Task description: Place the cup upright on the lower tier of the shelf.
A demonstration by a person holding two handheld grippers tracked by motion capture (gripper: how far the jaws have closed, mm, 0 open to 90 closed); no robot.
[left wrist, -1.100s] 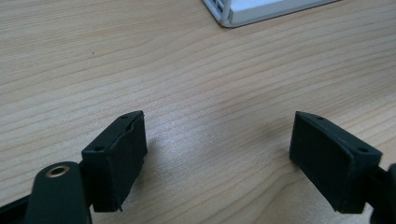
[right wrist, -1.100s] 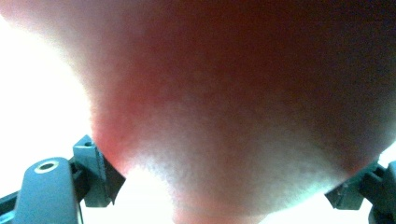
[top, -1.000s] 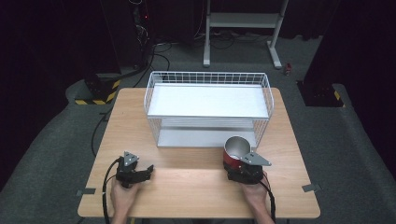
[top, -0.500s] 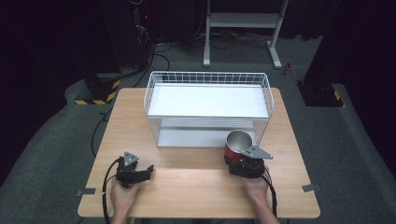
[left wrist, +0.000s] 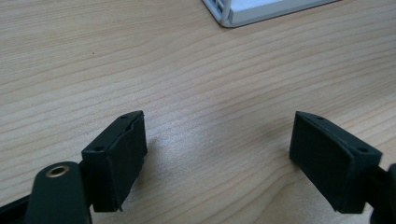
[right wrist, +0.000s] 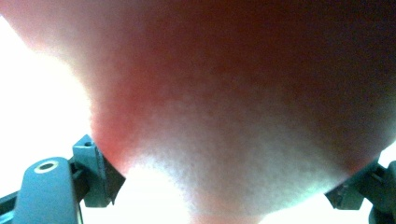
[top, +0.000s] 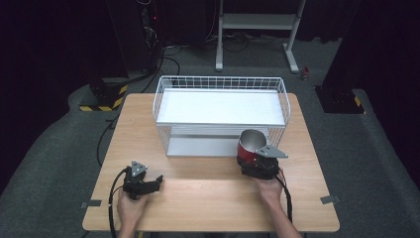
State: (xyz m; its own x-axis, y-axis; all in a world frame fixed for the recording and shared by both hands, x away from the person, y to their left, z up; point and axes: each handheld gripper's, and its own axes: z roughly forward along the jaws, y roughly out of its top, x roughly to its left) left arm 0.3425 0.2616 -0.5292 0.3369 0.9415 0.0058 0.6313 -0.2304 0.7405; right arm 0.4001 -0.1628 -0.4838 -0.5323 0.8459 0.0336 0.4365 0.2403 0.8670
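1. The red cup (top: 250, 145) sits clamped in the right tool (top: 257, 161), just in front of the white wire basket (top: 221, 115).
2. Its red wall (right wrist: 224, 93) presses between both jaws.
3. The left tool (top: 148, 184) rests on the bench (top: 198, 198), jaws apart, holding nothing.

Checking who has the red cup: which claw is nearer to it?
Right. The right claw is clamped on the red cup; the left claw rests far off across the table.
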